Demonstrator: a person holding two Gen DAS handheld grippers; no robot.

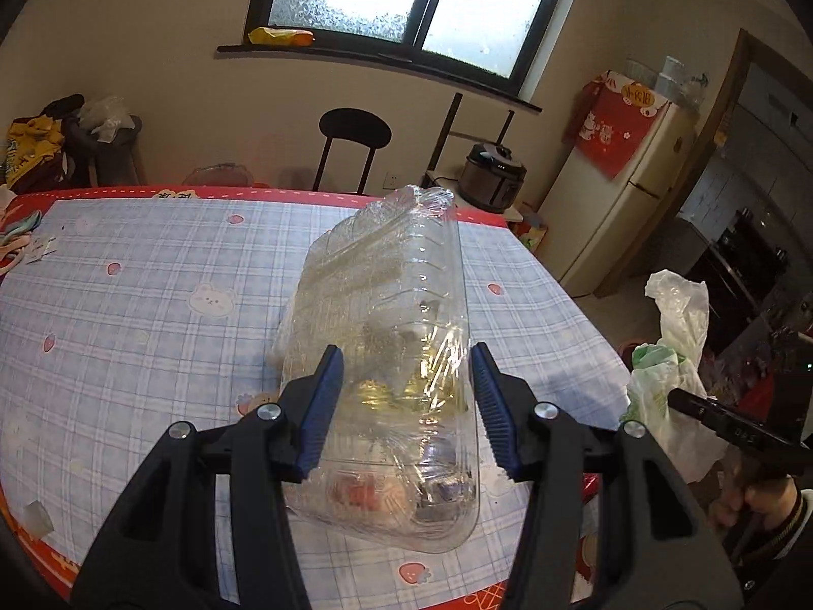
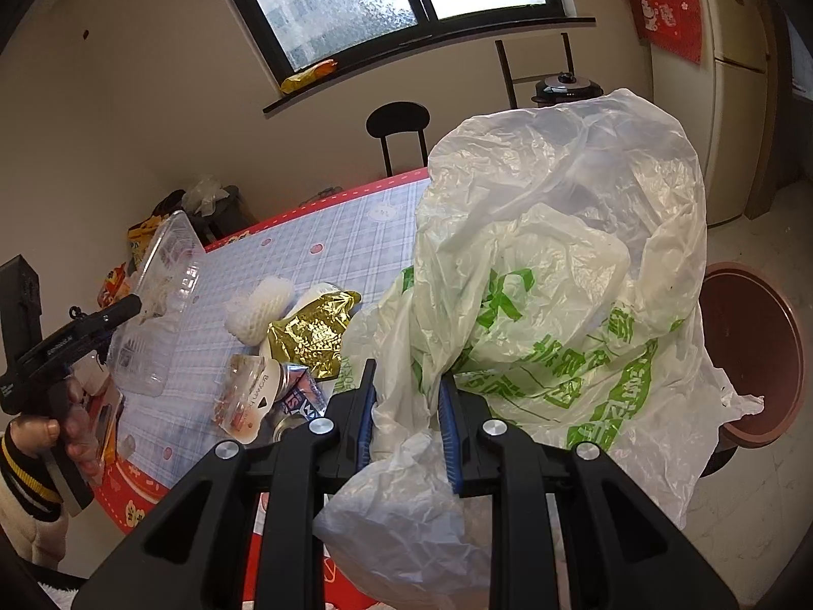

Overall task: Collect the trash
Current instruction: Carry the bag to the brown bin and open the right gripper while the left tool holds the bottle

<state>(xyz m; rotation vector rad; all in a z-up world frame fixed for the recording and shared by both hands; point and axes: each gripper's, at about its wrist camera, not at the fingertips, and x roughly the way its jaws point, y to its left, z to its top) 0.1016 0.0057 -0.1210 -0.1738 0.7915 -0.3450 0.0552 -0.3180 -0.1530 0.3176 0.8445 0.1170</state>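
The left gripper grips the clear plastic box; the right gripper pinches the white-and-green plastic bag; next, drop it in.

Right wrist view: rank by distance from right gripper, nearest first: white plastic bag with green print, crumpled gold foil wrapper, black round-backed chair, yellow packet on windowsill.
1. White plastic bag with green print: pinched in the right gripper.
2. Crumpled gold foil wrapper: on the table, front-left.
3. Black round-backed chair: beyond the table's far edge.
4. Yellow packet: on the windowsill, at the back wall.
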